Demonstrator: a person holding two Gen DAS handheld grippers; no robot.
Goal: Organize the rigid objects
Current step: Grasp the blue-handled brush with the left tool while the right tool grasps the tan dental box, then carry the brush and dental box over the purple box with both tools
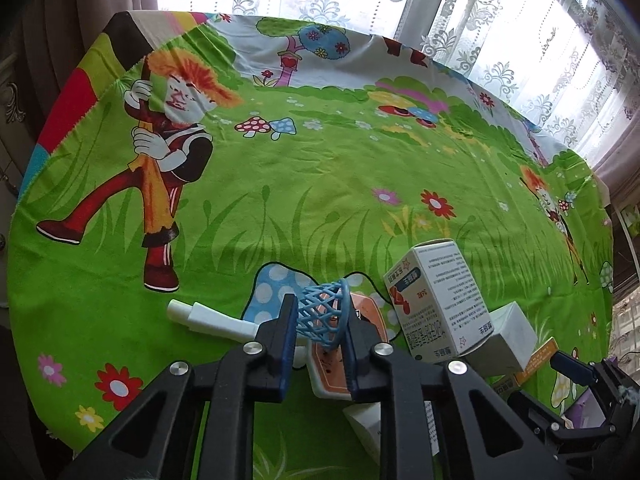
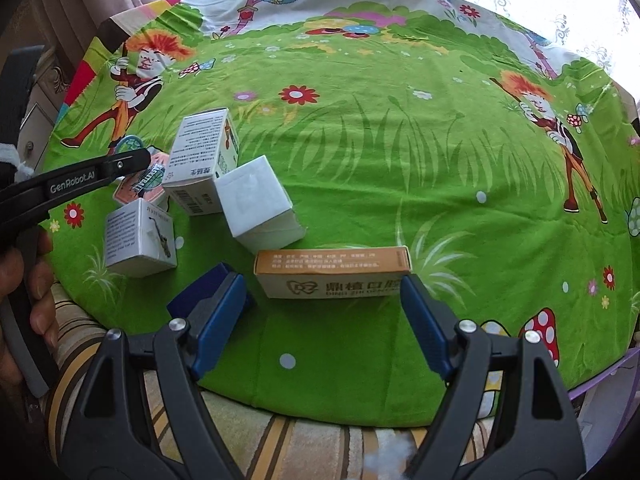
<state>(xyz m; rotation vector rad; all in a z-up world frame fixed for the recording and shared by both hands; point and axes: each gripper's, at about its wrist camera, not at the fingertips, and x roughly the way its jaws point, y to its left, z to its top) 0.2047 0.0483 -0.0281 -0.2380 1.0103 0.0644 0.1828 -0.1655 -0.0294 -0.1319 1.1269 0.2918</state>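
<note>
Firmly pinched: blue lattice basket (image 1: 325, 312) (rigid plastic).

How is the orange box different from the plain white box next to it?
The orange box is long and flat with printed writing; the plain white box is chunky, nearly cube-shaped, and blank. The orange box sits between the open jaws of the right gripper; the white box lies farther off, tilted. Both rest on the green tablecloth.

A table draped in a green cartoon-print cloth (image 2: 360, 152) carries everything. At the left of the right wrist view stand a printed white carton (image 2: 202, 164), a plain white box (image 2: 260, 208) touching it, and a saxophone-printed box (image 2: 140, 238). An orange box (image 2: 334, 274) lies at lower centre. A white tube (image 1: 212, 316) lies low in the left wrist view.
</note>
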